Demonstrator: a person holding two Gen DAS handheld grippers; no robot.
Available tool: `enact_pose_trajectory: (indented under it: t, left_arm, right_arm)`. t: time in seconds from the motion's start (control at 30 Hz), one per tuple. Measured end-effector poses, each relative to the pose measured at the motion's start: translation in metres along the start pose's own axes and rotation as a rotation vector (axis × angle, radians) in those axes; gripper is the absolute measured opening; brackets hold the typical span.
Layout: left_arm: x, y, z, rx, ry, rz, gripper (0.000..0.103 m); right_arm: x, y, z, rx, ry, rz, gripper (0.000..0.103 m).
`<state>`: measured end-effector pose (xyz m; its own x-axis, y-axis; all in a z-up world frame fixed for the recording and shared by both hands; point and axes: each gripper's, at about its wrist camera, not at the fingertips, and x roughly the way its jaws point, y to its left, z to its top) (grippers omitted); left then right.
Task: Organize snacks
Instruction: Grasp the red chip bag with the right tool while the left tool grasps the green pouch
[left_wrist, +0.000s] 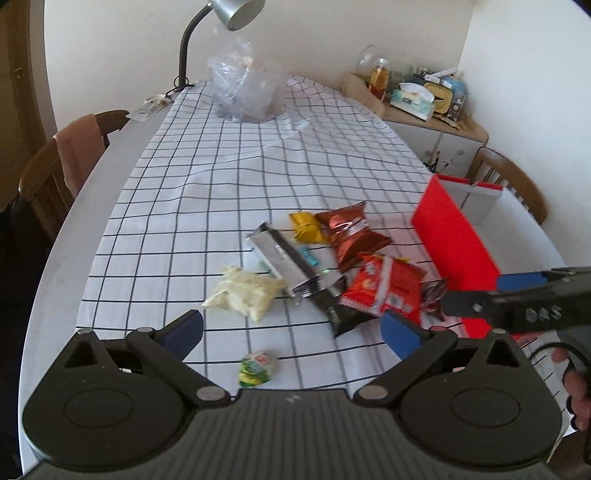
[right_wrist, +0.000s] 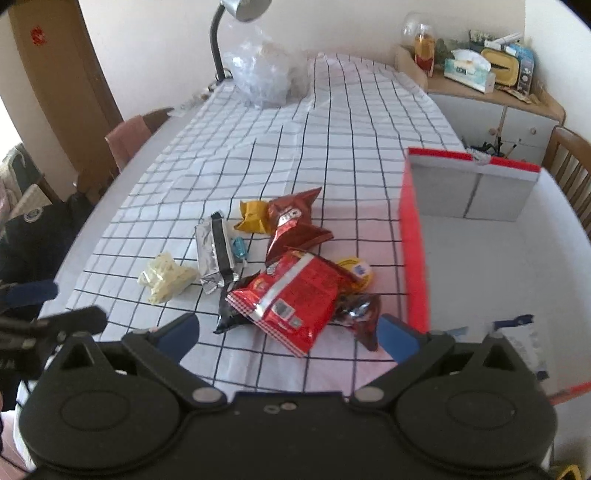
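Both the left gripper (left_wrist: 291, 332) and the right gripper (right_wrist: 288, 334) stood released, empty, above the crinkled red foil snack packet (right_wrist: 291, 295) at lower centre.

Cloth (right_wrist: 295, 155) on surface: white w/ thin black grid. Box (right_wrist: 413, 258) right of cloth: red outside, grey-white inside. Snacks left of box: bright red bag w/ silver stripe (right_wrist: 291, 295), dark red-brown bag (right_wrist: 291, 225), mustard-yellow pack (right_wrist: 253, 216), silver foil pack w/ black band (right_wrist: 214, 254), pale cream bag (right_wrist: 166, 277), green/white candy (left_wrist: 256, 367). Both tools: black bodies, blue pads (left_wrist: 184, 330).
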<state>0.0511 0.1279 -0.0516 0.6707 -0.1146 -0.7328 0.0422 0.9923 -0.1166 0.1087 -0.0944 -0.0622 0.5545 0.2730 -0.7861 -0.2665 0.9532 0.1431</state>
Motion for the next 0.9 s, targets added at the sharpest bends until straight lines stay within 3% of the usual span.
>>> enact_pose_trajectory:
  t: [0.43,0.9]
  left_arm:
    - [0.038,0.023,0.000,0.006,0.013,0.019,0.103]
    - [0.072,0.044,-0.006,-0.010,0.082,-0.003,0.102]
  right_arm:
    - [0.098,0.014,0.036,0.125,0.128,-0.119,0.094]
    - [0.138,-0.009,0.042,0.354,0.220,-0.220,0.090]
